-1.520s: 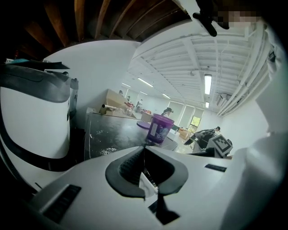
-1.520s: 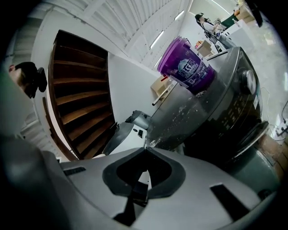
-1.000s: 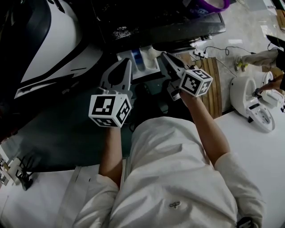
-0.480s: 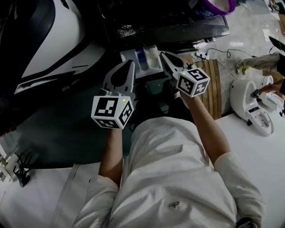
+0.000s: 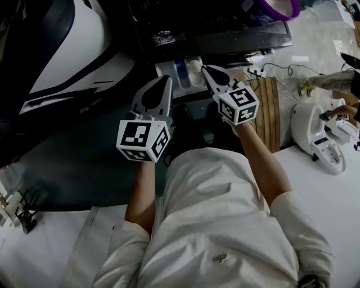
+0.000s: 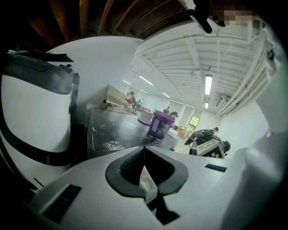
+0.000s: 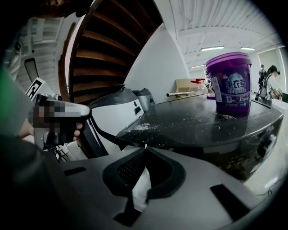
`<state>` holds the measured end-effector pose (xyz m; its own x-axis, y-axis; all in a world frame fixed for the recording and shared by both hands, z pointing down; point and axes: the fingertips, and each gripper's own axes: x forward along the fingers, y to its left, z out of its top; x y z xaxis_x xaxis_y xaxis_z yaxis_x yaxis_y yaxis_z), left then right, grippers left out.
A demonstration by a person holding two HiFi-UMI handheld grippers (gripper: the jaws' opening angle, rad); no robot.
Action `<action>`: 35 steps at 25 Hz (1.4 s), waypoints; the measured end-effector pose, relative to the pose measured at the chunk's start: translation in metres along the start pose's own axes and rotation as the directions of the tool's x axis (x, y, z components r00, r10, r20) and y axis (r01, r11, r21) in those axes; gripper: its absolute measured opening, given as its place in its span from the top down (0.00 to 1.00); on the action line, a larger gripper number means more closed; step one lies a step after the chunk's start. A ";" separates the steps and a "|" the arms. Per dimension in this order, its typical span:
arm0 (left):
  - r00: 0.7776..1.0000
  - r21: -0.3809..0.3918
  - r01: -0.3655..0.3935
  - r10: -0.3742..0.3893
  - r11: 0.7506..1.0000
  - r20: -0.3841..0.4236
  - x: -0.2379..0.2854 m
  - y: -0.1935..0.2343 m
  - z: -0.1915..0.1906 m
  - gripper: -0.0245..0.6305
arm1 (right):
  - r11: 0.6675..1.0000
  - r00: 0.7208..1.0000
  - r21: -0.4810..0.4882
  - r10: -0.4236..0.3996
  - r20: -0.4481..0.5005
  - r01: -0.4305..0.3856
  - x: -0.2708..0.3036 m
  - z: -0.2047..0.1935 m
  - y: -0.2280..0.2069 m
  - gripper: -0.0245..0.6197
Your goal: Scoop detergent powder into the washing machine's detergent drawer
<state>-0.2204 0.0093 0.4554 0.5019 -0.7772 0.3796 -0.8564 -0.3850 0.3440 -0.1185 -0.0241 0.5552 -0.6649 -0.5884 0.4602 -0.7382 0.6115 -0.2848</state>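
The washing machine's dark top [image 5: 225, 28] fills the upper head view, with spilled white powder [image 5: 163, 38] on it. Its white detergent drawer [image 5: 181, 74], with a blue compartment, stands pulled out below the top. My left gripper [image 5: 166, 80] is shut, tips at the drawer's left side. My right gripper [image 5: 205, 68] is shut too, tips at the drawer's right edge. Neither holds anything. The purple detergent tub [image 5: 277, 7] stands on the machine's far right; it also shows as the tub [image 6: 159, 125] and the tub [image 7: 229, 85]. No scoop is visible.
A large white and black appliance [image 5: 67, 50] stands left of the machine. A wooden slatted board [image 5: 271, 109] and cables lie on the floor at right. A white device [image 5: 318, 132] sits at the edge of a white table. Another person's hand [image 7: 45, 130] holds a gripper.
My right gripper has moved a little left and up toward the drawer. The left gripper has barely shifted. Both stayed shut.
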 end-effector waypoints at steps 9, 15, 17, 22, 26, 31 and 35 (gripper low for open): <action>1.000 0.011 -0.023 0.023 1.000 0.010 -0.011 0.003 0.001 0.93 | 0.979 0.999 -0.201 -0.029 -0.029 0.023 0.003 -0.001 0.010 0.95; 0.999 0.003 -0.038 0.038 0.999 0.018 -0.016 0.005 0.000 0.93 | 0.968 0.999 -0.251 -0.035 -0.029 0.027 0.003 -0.002 0.011 0.95; 0.999 0.002 -0.041 0.041 0.999 0.020 -0.017 0.005 -0.001 0.93 | 0.951 0.999 -0.307 -0.038 -0.037 0.024 0.003 -0.001 0.015 0.95; 0.999 0.011 -0.043 0.043 0.999 0.020 -0.019 0.002 -0.002 0.93 | 0.865 0.997 -0.502 -0.030 -0.067 -0.008 0.003 -0.004 0.036 0.95; 0.999 0.012 -0.046 0.045 0.999 0.022 -0.021 0.001 -0.002 0.93 | 0.833 0.997 -0.553 -0.043 -0.066 -0.001 0.003 -0.008 0.041 0.95; 0.998 0.015 -0.051 0.050 0.999 0.026 -0.023 0.000 -0.001 0.93 | 0.796 0.996 -0.605 -0.058 -0.070 0.004 0.001 -0.012 0.044 0.95; 0.998 0.019 -0.049 0.048 0.999 0.030 -0.024 -0.003 -0.001 0.93 | 0.757 0.995 -0.653 -0.070 -0.064 0.012 -0.002 -0.012 0.045 0.95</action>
<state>-0.2298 0.0298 0.4463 0.4564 -0.8093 0.3698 -0.8819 -0.3564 0.3085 -0.1493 0.0113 0.5514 -0.6026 -0.5950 0.5318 -0.4927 0.8016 0.3386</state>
